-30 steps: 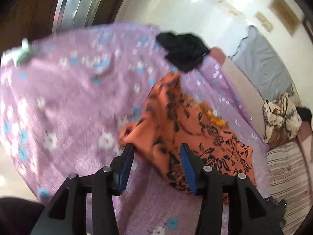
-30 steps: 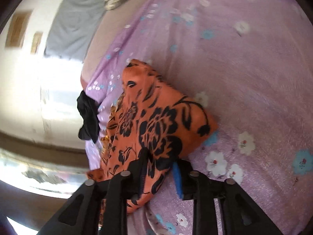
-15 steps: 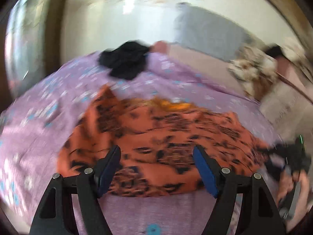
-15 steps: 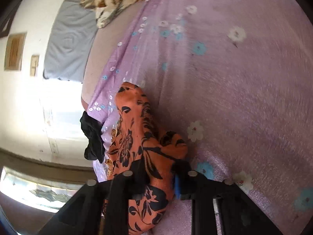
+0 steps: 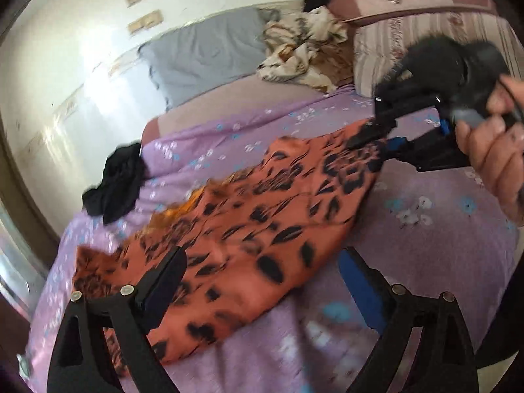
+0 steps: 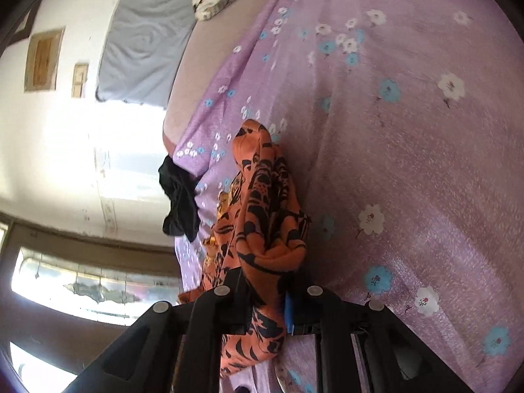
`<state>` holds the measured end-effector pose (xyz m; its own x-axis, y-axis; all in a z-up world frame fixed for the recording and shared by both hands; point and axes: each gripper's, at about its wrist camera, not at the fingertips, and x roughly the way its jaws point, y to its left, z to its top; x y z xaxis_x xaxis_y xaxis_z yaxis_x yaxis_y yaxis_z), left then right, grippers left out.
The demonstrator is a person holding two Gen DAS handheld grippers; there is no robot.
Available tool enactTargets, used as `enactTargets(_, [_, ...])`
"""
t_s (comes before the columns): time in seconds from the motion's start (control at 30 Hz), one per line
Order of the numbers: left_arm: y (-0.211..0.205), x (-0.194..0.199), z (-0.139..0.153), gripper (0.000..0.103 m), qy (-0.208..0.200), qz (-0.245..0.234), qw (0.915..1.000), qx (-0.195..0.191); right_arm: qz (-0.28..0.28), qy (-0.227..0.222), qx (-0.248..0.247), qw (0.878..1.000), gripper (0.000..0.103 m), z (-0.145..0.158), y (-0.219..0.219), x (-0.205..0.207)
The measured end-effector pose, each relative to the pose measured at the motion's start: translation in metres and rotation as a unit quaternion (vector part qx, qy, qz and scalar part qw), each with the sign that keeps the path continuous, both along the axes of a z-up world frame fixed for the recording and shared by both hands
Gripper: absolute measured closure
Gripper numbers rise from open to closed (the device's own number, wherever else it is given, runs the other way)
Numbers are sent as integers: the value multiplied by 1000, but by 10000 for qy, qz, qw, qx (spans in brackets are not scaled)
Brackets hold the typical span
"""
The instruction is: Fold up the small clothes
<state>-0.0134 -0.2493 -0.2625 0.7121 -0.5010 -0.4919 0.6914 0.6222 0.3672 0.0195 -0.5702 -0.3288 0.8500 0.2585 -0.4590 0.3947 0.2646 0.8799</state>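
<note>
An orange garment with black floral print [image 5: 262, 229] lies stretched across the purple flowered bedsheet [image 5: 425, 245]. My left gripper [image 5: 262, 281] is open wide and empty, just above the garment's near edge. My right gripper [image 6: 265, 294] is shut on a bunched end of the orange garment [image 6: 262, 216] and lifts it off the sheet. In the left wrist view the right gripper [image 5: 376, 137] shows at the garment's far right end, held by a hand.
A black garment [image 5: 114, 183] lies at the sheet's far left edge, also in the right wrist view [image 6: 178, 196]. A grey pillow [image 5: 203, 55], a crumpled patterned cloth [image 5: 301, 52] and a striped cushion [image 5: 386, 42] lie at the back by the wall.
My left gripper has opened wider and pulled back from the garment. My right gripper has pulled its end away, so the garment is stretched out long.
</note>
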Motion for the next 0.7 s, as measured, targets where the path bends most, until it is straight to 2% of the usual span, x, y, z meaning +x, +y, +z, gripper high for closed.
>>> enactTargets(0.17, [-42,-13,-15,9,-994,100,9943,379,436,-28,-213,9988,88,12,-3,0])
enactTargets(0.23, [-58,-12,-18,9,-1134,163,9924,450,539,-19,-271,9982,88,15,-1,4])
enactTargets(0.33, [-82,-11,-25,9,-1316,252,9880,769,710,-5,-409,9966,88,20,2,9])
enactTargets(0.53, [-100,-11,-40,9,-1118,-249,9837,1388,1023,-171,-751,9918,88,37,2,12])
enactTargets(0.63, [-89,-34,-35,9,-1338,-810,9803,1210,1096,-124,-953,9893,88,41,3,14])
enactTargets(0.7, [-92,-28,-37,9,-1149,-670,9821,1334,1151,-61,-978,9885,88,39,3,16])
